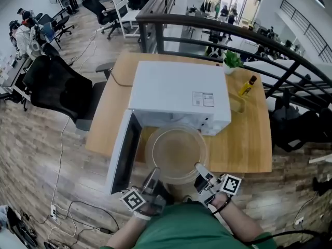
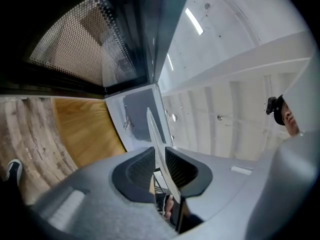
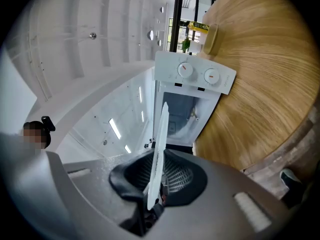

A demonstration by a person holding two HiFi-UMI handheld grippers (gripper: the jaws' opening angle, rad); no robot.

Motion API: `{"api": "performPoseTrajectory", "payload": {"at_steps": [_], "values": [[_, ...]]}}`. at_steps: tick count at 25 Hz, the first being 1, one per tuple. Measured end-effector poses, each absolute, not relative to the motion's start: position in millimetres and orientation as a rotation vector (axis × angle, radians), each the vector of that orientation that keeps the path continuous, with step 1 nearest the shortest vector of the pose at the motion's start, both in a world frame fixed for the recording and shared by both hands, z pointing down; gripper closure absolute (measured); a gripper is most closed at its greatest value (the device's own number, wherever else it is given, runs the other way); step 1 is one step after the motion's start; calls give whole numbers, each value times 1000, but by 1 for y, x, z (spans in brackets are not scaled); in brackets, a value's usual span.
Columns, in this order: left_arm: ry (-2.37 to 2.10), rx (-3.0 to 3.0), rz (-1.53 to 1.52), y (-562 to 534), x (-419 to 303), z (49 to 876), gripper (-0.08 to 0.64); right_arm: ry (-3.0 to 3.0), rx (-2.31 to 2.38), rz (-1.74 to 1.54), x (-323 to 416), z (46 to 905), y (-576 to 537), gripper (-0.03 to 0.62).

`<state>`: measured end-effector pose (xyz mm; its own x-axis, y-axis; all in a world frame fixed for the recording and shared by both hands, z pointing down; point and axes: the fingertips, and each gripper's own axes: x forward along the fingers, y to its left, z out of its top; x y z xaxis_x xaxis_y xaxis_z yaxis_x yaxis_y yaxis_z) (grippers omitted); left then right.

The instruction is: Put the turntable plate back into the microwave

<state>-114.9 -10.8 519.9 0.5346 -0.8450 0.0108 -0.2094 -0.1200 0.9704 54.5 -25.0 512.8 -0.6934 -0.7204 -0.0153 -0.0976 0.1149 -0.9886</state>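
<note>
- The glass turntable plate (image 1: 176, 150), round, clear and shallow-rimmed, is held level above the wooden table (image 1: 249, 144), just in front of the open white microwave (image 1: 179, 90).
- Its near rim is pinched on the left by the left gripper (image 1: 153, 175), whose jaws are narrowed onto the glass edge.
- The rim is pinched likewise on the right by the right gripper (image 1: 199, 169).
- The microwave door (image 1: 123, 154) is swung open at the left.

Head view steeply down on microwave (image 1: 179, 93) and table (image 1: 250, 141), gripper views close along their jaws, both facing the microwave
</note>
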Motion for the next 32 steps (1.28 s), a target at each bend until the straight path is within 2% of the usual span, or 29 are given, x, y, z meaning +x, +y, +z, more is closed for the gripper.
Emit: {"api": "performPoseTrajectory", "payload": {"at_steps": [18,32], "values": [[-1008,1614,-674,-54,-107,570,485,1919,-736,-1708,64,566,-79,548],[-1052,1646,-679,-88,-128,600,485,1952,-711,-1693,44,603,-116,546]]}}
